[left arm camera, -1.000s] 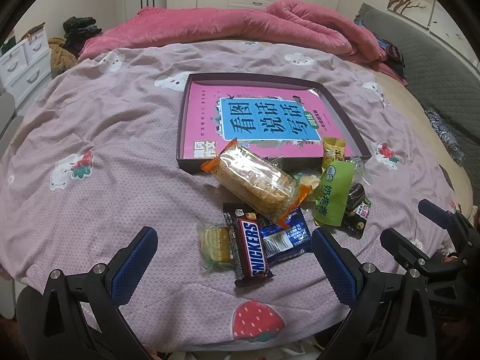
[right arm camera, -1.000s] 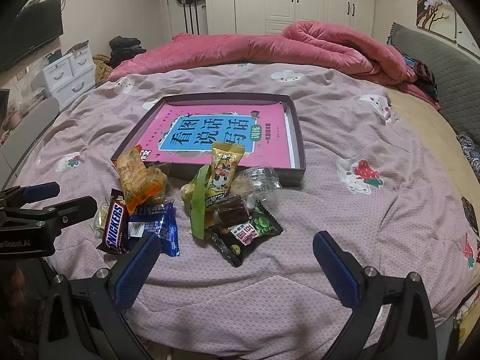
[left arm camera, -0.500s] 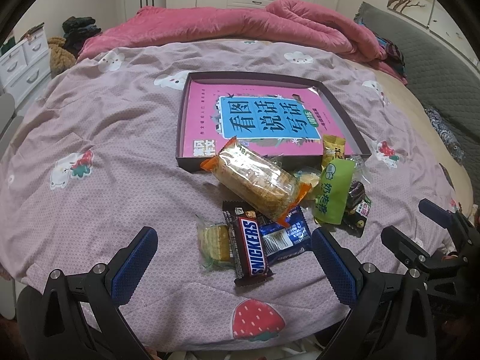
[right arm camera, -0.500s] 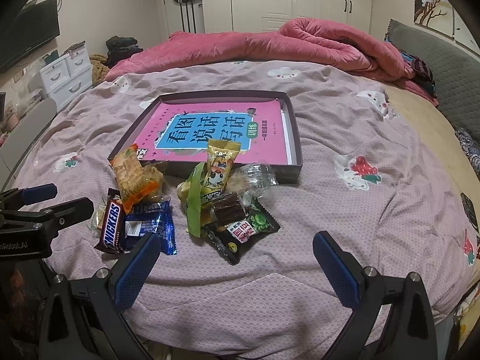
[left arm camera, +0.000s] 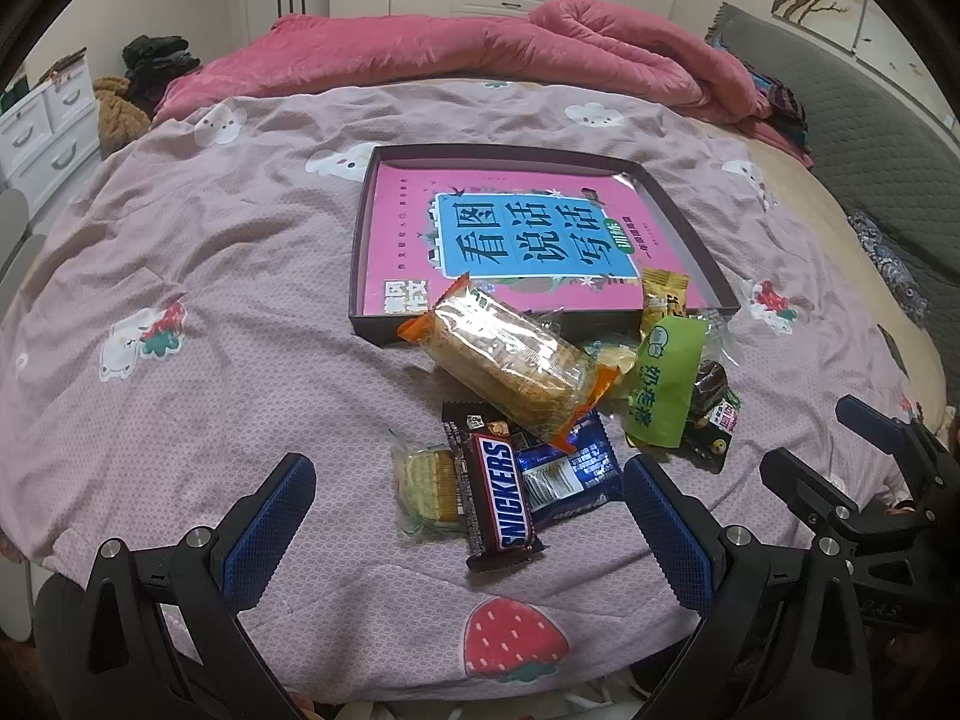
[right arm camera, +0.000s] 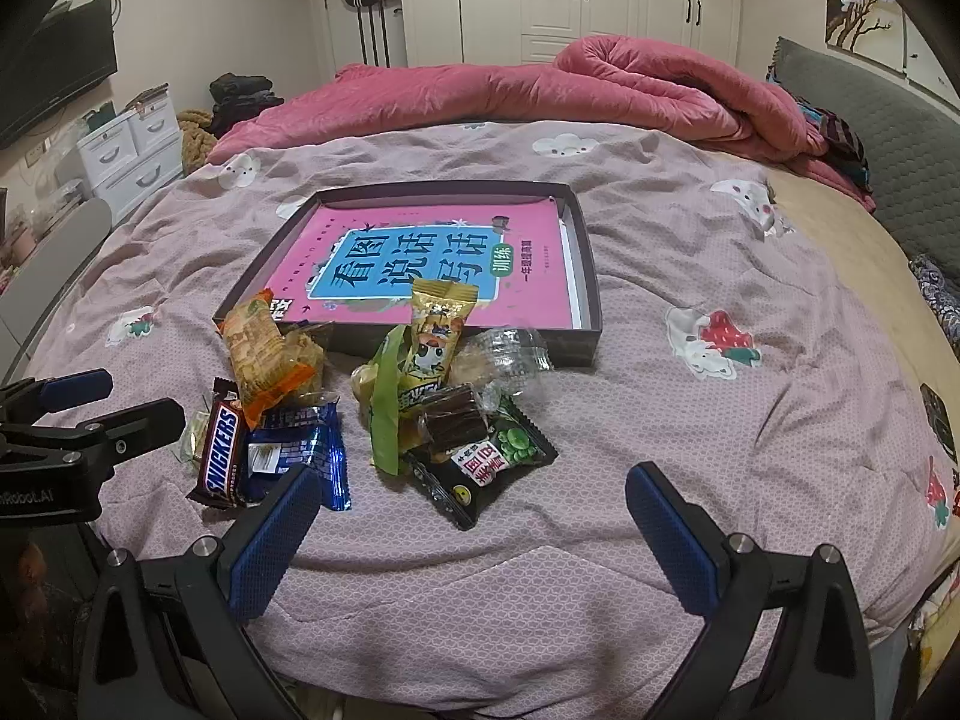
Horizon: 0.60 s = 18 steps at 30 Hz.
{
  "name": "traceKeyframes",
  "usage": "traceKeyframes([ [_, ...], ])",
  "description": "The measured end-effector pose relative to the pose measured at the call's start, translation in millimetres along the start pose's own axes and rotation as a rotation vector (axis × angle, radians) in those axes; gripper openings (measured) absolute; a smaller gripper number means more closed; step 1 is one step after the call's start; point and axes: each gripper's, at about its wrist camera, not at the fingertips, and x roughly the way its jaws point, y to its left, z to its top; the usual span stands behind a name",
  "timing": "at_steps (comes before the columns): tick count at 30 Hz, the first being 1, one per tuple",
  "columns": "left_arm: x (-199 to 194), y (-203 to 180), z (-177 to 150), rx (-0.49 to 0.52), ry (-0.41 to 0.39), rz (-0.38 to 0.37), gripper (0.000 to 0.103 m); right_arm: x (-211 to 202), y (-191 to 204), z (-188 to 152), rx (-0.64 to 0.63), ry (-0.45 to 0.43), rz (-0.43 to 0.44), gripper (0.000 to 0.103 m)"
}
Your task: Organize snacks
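Left gripper [left arm camera: 462, 495] spread wide, empty, above bed edge; Snickers bar [left arm camera: 499, 495] between its fingers, flat on quilted mauve cover [left arm camera: 240, 312]. Right gripper [right arm camera: 474, 501] likewise agape, bare cover beneath. Ahead: crinkly snack pile [right arm camera: 420, 396], wrappers overlapping. Beyond, shallow dark tray [right arm camera: 591, 294] holding pink book [right arm camera: 420, 264]; biscuit pack [left arm camera: 510, 366] possibly leaning on near rim. Open cover either side.

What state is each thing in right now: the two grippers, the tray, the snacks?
Left gripper: open, empty, hovering over the bed.
Right gripper: open, empty.
Tray: on the bedspread, holding a pink book, no snacks inside.
Snickers bar: sealed, flat on the bedspread.
Blue wrapper: partly under the cracker pack.
Cracker pack: sealed, leaning on the tray's front edge.
Green packet: lying in the pile.
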Motion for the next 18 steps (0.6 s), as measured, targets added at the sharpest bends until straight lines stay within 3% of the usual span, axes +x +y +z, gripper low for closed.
traceKeyframes([
  [18,0.7,-1.9,-0.5,0.002,0.002,-0.002,0.102,1.9,-3.6,0.3,0.017,0.005,-0.003,0.102],
])
